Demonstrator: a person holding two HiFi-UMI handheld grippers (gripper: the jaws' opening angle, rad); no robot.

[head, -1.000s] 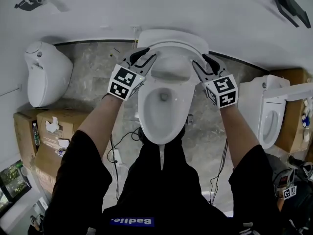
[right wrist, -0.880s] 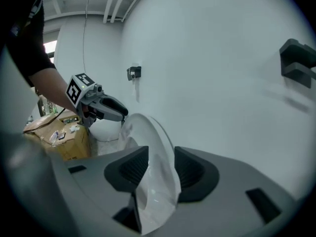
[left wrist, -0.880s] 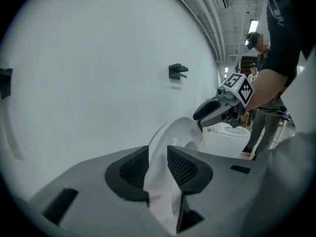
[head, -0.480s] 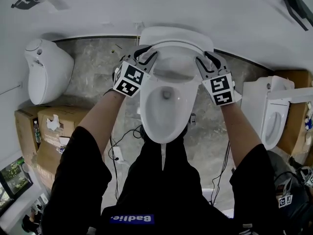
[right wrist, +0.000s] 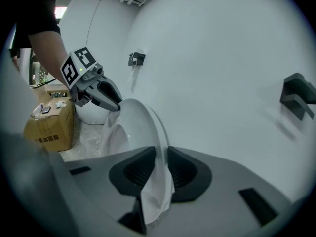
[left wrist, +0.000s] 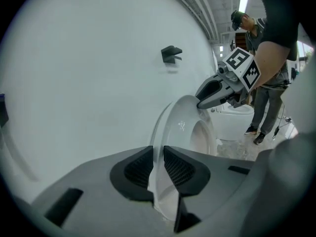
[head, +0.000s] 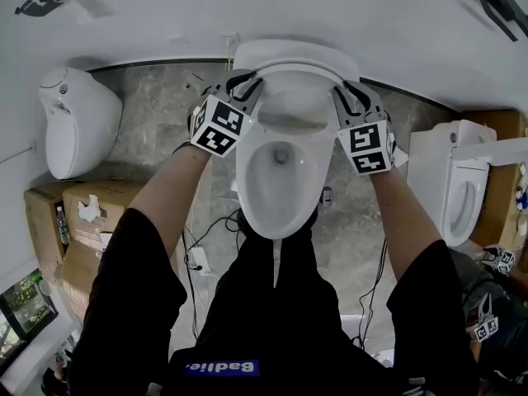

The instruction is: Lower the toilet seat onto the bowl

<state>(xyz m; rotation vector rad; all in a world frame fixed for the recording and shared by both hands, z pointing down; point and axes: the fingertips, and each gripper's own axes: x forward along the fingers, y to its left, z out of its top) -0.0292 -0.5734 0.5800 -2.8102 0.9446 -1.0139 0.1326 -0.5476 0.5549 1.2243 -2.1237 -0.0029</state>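
white toilet (head: 74,122) at left, cardboard boxes (head: 78,217) beside it, another toilet (head: 458,196) at right

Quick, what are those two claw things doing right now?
Left gripper: closing on the raised toilet seat edge.
Right gripper: closing on its other edge.

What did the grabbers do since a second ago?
The left gripper and right gripper edged inward on the raised toilet seat, their jaws closing on its side edges. The seat stayed upright; the bowl did not move.
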